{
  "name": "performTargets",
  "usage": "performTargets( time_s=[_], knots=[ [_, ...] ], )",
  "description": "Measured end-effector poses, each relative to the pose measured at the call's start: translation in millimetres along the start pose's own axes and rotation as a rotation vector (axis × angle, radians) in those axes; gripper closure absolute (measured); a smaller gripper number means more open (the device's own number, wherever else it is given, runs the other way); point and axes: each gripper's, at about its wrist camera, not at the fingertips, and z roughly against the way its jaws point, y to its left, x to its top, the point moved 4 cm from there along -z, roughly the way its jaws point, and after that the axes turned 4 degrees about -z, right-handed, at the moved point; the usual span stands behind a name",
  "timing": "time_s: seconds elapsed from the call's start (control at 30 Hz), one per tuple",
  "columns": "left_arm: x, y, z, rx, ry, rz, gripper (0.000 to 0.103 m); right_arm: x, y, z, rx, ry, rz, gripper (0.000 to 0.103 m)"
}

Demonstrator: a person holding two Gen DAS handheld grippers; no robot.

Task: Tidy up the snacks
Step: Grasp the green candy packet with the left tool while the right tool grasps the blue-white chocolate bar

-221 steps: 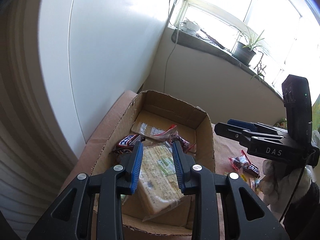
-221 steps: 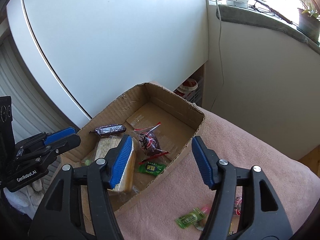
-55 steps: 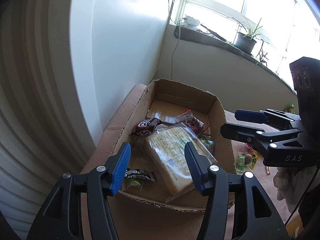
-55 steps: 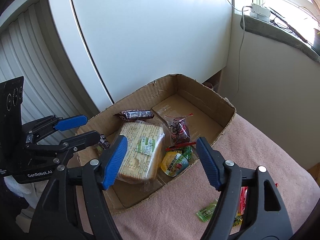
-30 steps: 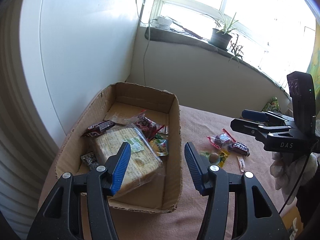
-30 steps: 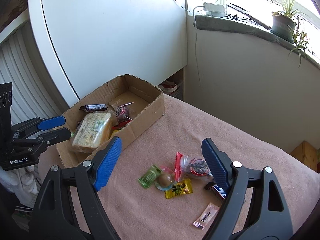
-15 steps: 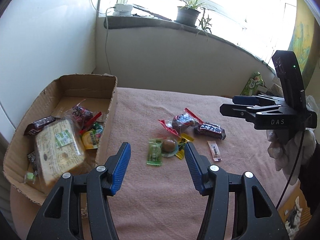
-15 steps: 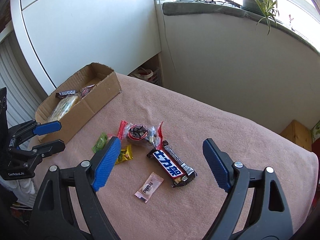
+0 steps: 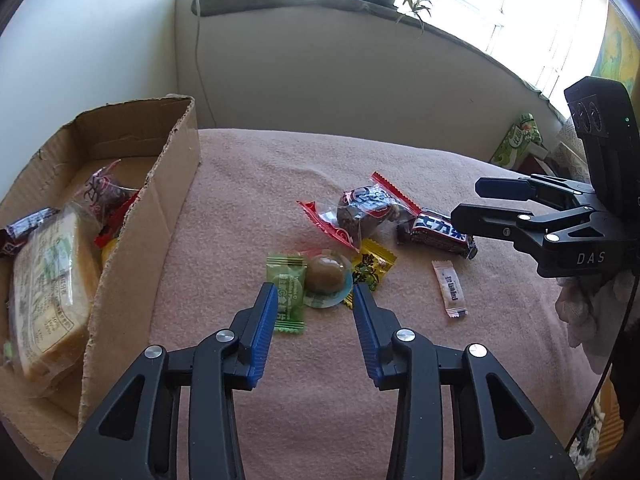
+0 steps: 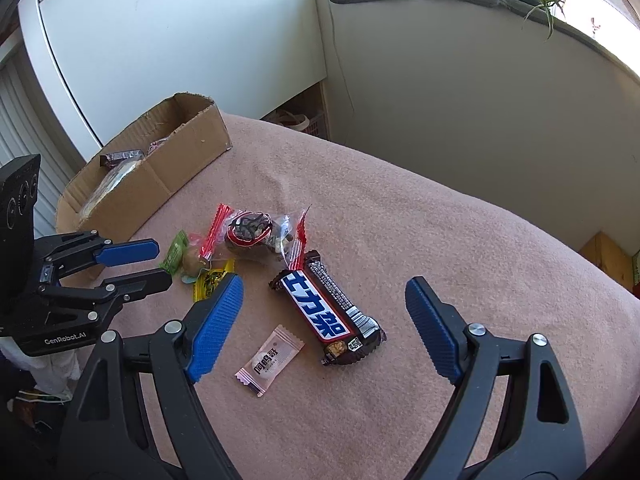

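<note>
The left gripper (image 9: pixel 314 294) has its blue fingers (image 9: pixel 264 322) closing, set fairly narrow just above the cloth, with the round brown jelly cup (image 9: pixel 326 274) lying at the gap between their tips and not yet pressed by either pad; the right gripper (image 10: pixel 320 304) stands wide, its fingers (image 10: pixel 216 322) straddling the chocolate bar (image 10: pixel 330 308) without touching it. Under everything lies the pink blanket (image 9: pixel 312 380), which covers the whole work surface. At its left edge sits the open cardboard box (image 9: pixel 160 216), already holding a wrapped slab of bread (image 9: pixel 48 288), a dark bar and a few smaller packets (partly hidden behind the near wall). Out on the blanket, well apart from the box, the loose snacks lie in one cluster: the chocolate bar in its dark wrapper with blue and white lettering, a clear bag with red ends (image 9: pixel 360 208) touching the bar's far end, then the green sachet (image 9: pixel 286 286) just beside the jelly cup, the yellow sachet (image 9: pixel 370 266) on the cup's other side, and a small pale pink sachet (image 10: pixel 270 358) lying alone nearer the right gripper.
</note>
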Motion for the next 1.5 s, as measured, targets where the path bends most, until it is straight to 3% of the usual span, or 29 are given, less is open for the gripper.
performTargets(
  time_s=[0.3, 0.5, 0.73, 0.87, 1.07, 1.17, 1.5],
  knots=[
    [-2, 9, -13, 0.068, 0.024, -0.005, 0.067, 0, 2, -14, 0.014, 0.022, 0.029, 0.031],
    [-2, 12, -16, 0.053, 0.035, 0.007, 0.068, -1, 1, -24, 0.015, 0.046, 0.043, 0.038],
    [-4, 15, -15, 0.051, 0.033, -0.002, 0.082, -3, 1, -38, 0.012, 0.082, 0.058, 0.045],
    [-2, 8, -19, 0.051, 0.031, -0.013, 0.082, -3, 5, -41, 0.017, 0.091, 0.066, 0.055],
    [-2, 6, -19, 0.039, 0.034, -0.013, 0.083, -7, 14, -47, -0.018, 0.113, 0.127, 0.056],
    [-2, 4, -19, 0.034, 0.034, -0.017, 0.083, -7, 12, -45, -0.030, 0.112, 0.117, 0.073],
    [-1, 6, -6, -0.010, 0.013, 0.008, 0.083, -11, 5, -24, -0.032, 0.082, 0.072, 0.073]
  ],
)
